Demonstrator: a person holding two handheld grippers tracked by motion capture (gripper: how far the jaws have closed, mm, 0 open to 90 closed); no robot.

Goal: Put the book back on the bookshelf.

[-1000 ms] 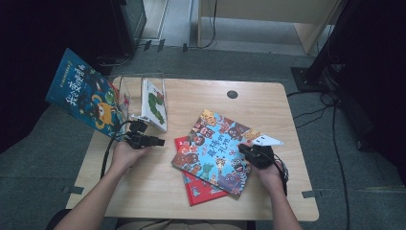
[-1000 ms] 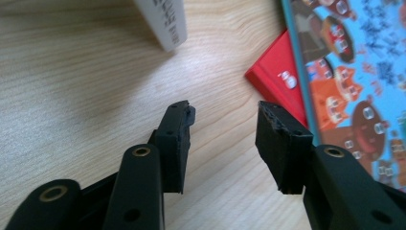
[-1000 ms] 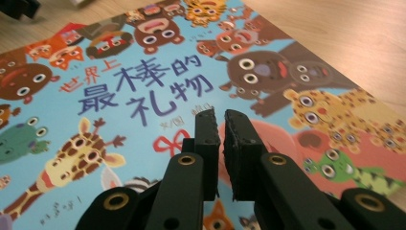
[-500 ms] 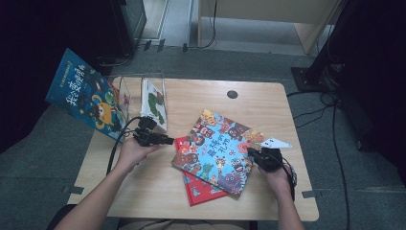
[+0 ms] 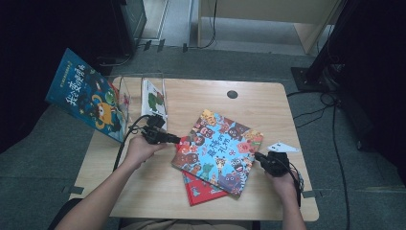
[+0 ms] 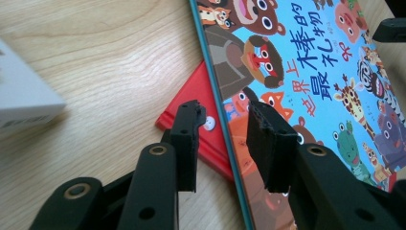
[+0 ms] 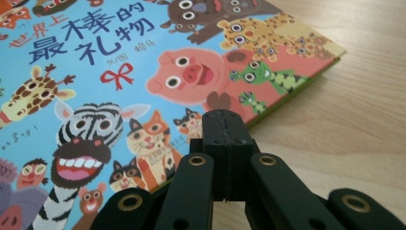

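A picture book (image 5: 221, 147) with cartoon animals on a blue cover lies slanted mid-table, on top of a red book (image 5: 201, 190). My left gripper (image 5: 178, 140) points right at the book's left edge. In the left gripper view this gripper (image 6: 225, 112) is open; its jaws have just been closing. The book's edge (image 6: 225, 103) and the red book's corner (image 6: 194, 88) lie under the gap, and the pads touch neither. My right gripper (image 5: 257, 155) sits at the book's right edge. In the right gripper view it (image 7: 225, 120) is shut, pads together, its tip over the cover (image 7: 143, 72).
A clear stand (image 5: 122, 86) at the table's back left holds a white book (image 5: 154, 98). A large blue book (image 5: 88, 98) leans out past the left edge. A round hole (image 5: 232, 94) marks the back of the wooden table (image 5: 268, 110). Cables trail off both sides.
My left hand has moved right, from beside the clear stand up to the picture book's left edge. My right hand has shifted a little right and nearer the front. The books have not moved.
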